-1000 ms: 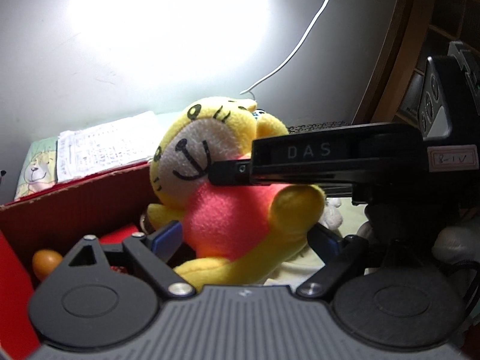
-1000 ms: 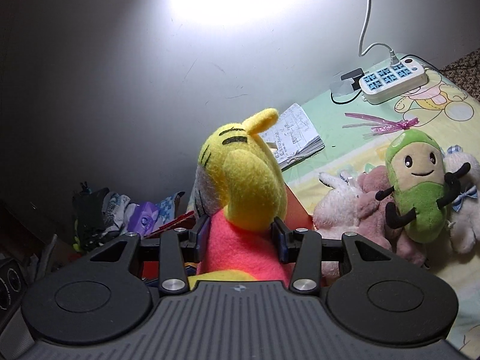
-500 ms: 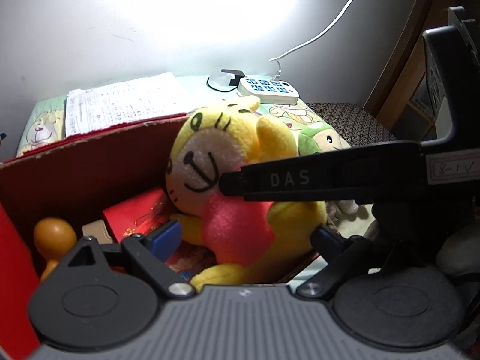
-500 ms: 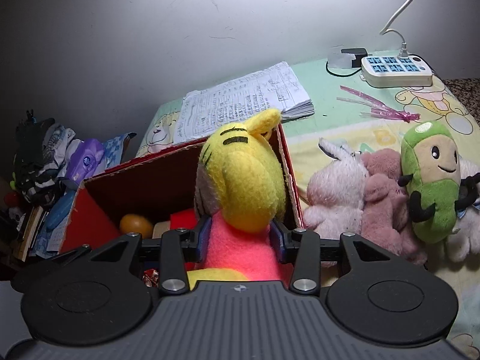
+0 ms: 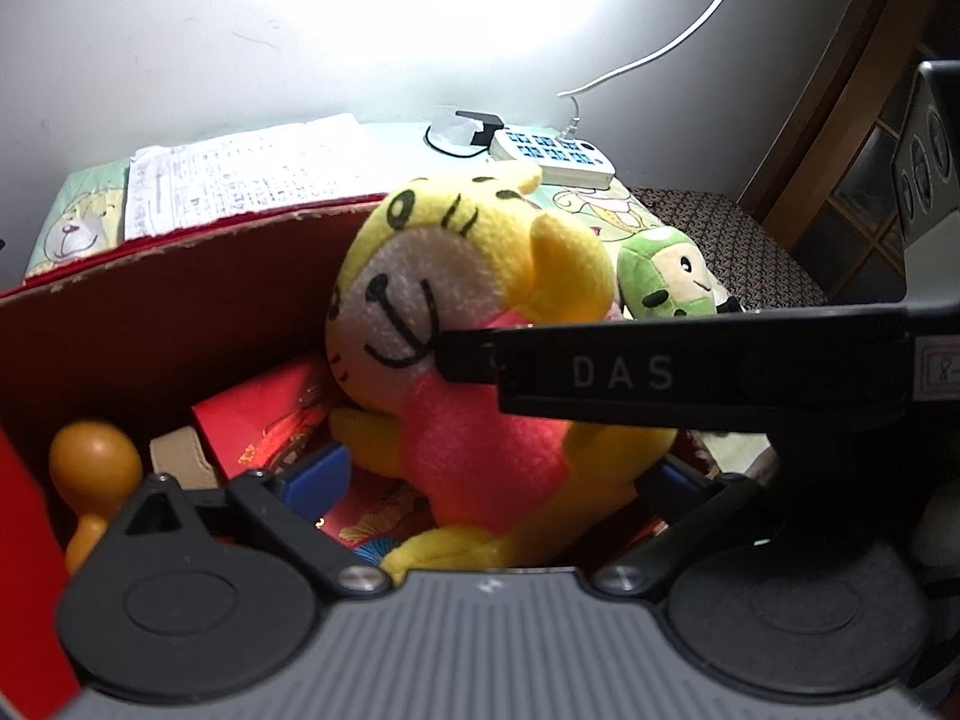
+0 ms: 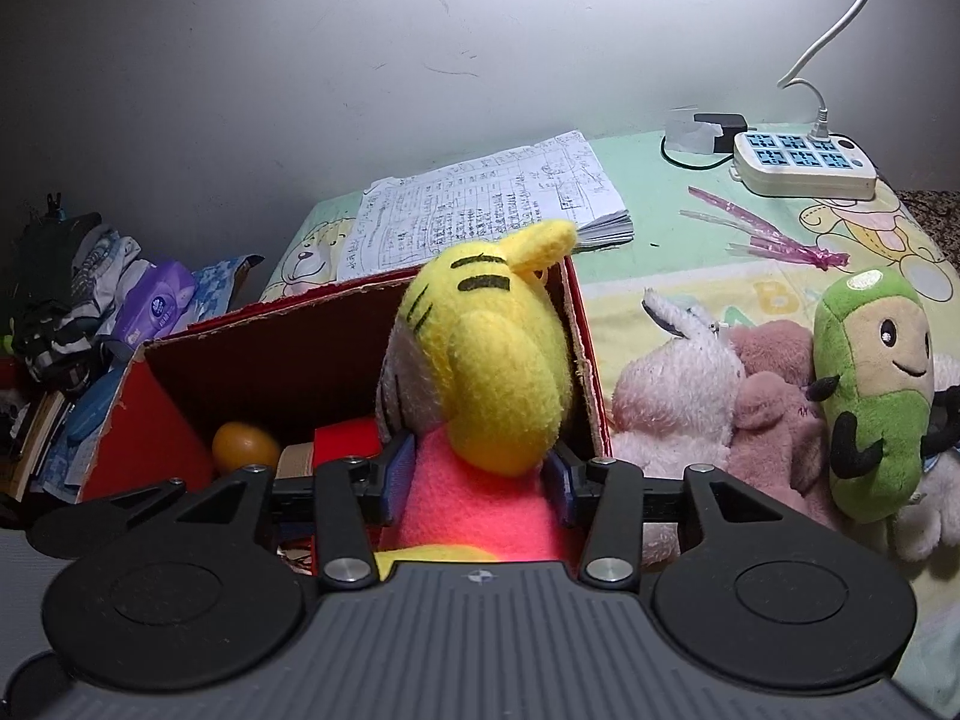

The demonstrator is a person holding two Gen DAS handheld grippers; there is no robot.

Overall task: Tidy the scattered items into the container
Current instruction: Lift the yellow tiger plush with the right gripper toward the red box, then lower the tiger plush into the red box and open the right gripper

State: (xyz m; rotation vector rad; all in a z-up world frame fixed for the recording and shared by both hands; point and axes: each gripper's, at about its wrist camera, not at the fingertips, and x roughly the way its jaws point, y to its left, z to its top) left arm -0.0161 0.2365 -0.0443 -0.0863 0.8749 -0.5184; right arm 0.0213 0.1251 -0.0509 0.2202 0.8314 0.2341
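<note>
A yellow tiger plush [image 5: 414,294] with a pink body [image 6: 480,372] stands upright inside the red cardboard box [image 5: 150,324] [image 6: 174,438], against its right wall. My right gripper [image 6: 478,474] has its blue pads against both sides of the pink body; its jaws are opening. One of its black fingers [image 5: 660,372] crosses the plush's chest in the left wrist view. My left gripper [image 5: 495,477] stands wide around the plush's lower body, its jaws opening and its blue left pad [image 5: 318,474] clear of the toy.
In the box lie an orange wooden piece [image 5: 96,462] [image 6: 243,447] and red packets [image 5: 264,414]. Right of it on the bedsheet are a green plush [image 6: 870,396], a white plush [image 6: 678,396] and a pink plush [image 6: 774,408]. Papers [image 6: 480,204] and a power strip [image 6: 804,165] lie behind.
Both grippers came down with the tiger plush from above the box into it. The left jaws spread wide off the toy; the right jaws widened slightly.
</note>
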